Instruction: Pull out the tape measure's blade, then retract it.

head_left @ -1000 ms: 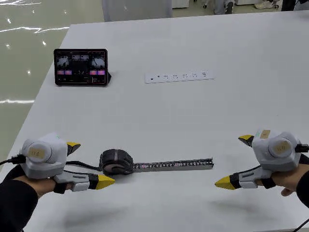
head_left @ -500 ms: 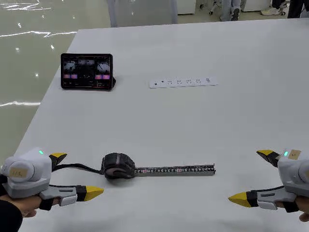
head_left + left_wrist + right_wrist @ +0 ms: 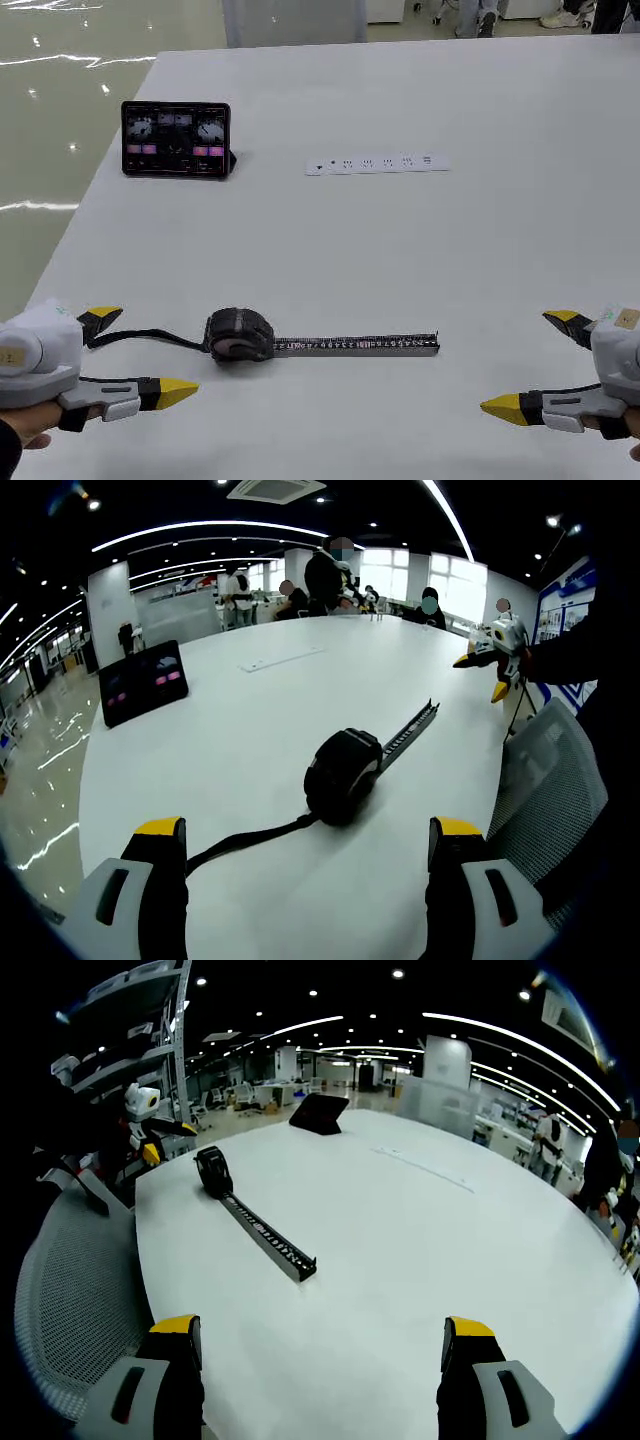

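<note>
Tape measure (image 3: 240, 335) sits near my wide left tongs (image 3: 157, 349), blade (image 3: 357, 346) pointing along the bench (image 3: 400, 250) toward my wide right tongs (image 3: 514, 360).

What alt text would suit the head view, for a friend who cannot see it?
A black tape measure lies on a white table, its blade pulled out to the right, with nothing gripping it. The left gripper and the right gripper, both open and yellow-tipped, hover at either end. A tablet and a power strip sit farther back.
</note>
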Demonstrator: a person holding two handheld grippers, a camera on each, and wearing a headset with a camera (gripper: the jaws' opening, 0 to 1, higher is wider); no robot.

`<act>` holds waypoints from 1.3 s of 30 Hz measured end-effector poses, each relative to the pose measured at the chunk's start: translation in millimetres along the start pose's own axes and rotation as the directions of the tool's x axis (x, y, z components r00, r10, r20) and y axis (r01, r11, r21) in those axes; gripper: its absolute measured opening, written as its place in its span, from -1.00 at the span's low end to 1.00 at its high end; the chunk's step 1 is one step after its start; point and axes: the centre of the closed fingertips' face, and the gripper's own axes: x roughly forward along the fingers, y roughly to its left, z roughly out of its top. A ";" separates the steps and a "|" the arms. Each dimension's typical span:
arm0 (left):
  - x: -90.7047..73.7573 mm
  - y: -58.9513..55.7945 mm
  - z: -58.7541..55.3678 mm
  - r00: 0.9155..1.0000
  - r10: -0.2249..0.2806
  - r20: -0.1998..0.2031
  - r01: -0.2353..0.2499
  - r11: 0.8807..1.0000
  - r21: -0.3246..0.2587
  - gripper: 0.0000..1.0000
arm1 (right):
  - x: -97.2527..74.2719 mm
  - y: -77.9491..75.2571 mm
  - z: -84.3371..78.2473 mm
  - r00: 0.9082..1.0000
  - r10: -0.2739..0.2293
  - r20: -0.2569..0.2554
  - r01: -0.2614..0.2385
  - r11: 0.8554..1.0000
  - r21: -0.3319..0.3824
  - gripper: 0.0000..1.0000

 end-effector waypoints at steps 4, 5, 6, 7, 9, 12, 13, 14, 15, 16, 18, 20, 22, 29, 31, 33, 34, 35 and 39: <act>-0.4 2.0 0.0 1.000 -0.002 0.005 0.002 1.000 0.006 0.98 | -3.9 -0.3 -8.2 1.000 -0.008 -0.013 0.008 1.000 0.005 0.98; -0.6 2.6 -0.4 1.000 -0.003 0.004 0.003 1.000 0.007 0.98 | -5.0 -0.4 -9.0 1.000 -0.009 -0.013 0.009 1.000 0.008 0.98; -0.7 5.0 0.1 1.000 0.007 0.010 -0.007 1.000 0.024 0.98 | -6.4 -0.8 -9.9 1.000 -0.013 -0.013 0.013 1.000 0.010 0.98; -1.1 8.2 -0.4 1.000 0.023 0.007 -0.023 0.999 0.037 0.98 | -7.1 -1.1 -10.4 1.000 -0.015 -0.015 0.016 1.000 0.011 0.98; -1.8 7.5 -2.8 1.000 0.014 -0.002 -0.014 1.000 0.012 0.98 | -8.8 -2.2 -12.0 1.000 -0.021 -0.019 0.021 1.000 0.013 0.98; -2.9 3.8 -4.2 1.000 -0.002 -0.001 0.002 1.000 -0.006 0.98 | -11.3 -3.1 -14.6 0.999 -0.024 -0.023 0.024 1.000 0.016 0.98; -3.5 2.2 -4.9 1.000 -0.006 -0.002 0.006 1.000 -0.003 0.98 | -11.9 -3.3 -15.2 0.999 -0.024 -0.024 0.025 1.000 0.013 0.98; -4.1 0.0 -5.8 1.000 -0.011 -0.003 0.011 1.000 -0.001 0.98 | -12.8 -4.0 -16.1 0.999 -0.025 -0.026 0.025 1.000 0.012 0.98; -4.6 -1.1 -6.3 1.000 -0.012 -0.004 0.012 1.000 -0.002 0.98 | -13.6 -4.6 -16.7 0.999 -0.025 -0.027 0.025 1.000 0.013 0.98; -5.6 -2.4 -7.0 1.000 -0.015 -0.002 0.015 1.000 0.000 0.98 | -14.6 -5.5 -17.6 0.999 -0.025 -0.027 0.025 1.000 0.014 0.98; -7.0 -1.8 -8.9 1.000 -0.007 -0.003 0.007 1.000 0.011 0.98 | -15.7 -6.4 -20.2 0.999 -0.026 -0.032 0.026 1.000 0.010 0.98; -8.2 -1.0 -9.5 1.000 -0.004 0.001 0.004 1.000 0.004 0.98 | -16.8 -6.8 -21.6 0.999 -0.027 -0.035 0.028 1.000 0.010 0.98; -9.3 -0.5 -10.5 1.000 -0.001 0.001 0.001 1.000 -0.010 0.98 | -18.7 -6.8 -22.3 0.999 -0.029 -0.036 0.029 1.000 0.008 0.98; -8.9 0.7 -12.0 1.000 0.002 0.001 -0.002 1.000 -0.012 0.98 | -21.6 -5.7 -29.4 0.998 -0.027 -0.048 0.027 0.999 0.017 0.98; -7.9 1.3 -12.8 1.000 0.004 0.000 -0.004 1.000 -0.006 0.98 | -22.4 -5.4 -31.1 0.998 -0.026 -0.051 0.027 0.999 0.019 0.98; -6.6 2.0 -13.2 1.000 0.005 0.001 -0.005 1.000 -0.004 0.98 | -23.6 -6.4 -32.0 0.998 -0.032 -0.052 0.033 0.999 0.018 0.98; -6.2 2.1 -12.9 1.000 0.007 0.002 -0.007 1.000 -0.002 0.98 | -24.0 -7.6 -32.6 0.998 -0.038 -0.054 0.039 0.999 0.017 0.98; -5.8 2.2 -12.3 1.000 0.008 0.005 -0.008 1.000 -0.004 0.98 | -24.5 -8.0 -33.0 0.998 -0.041 -0.054 0.042 0.999 0.016 0.98; -5.1 1.5 -11.3 1.000 0.013 0.010 -0.013 1.000 -0.023 0.98 | -26.3 -7.6 -34.6 0.998 -0.036 -0.058 0.037 0.999 0.011 0.98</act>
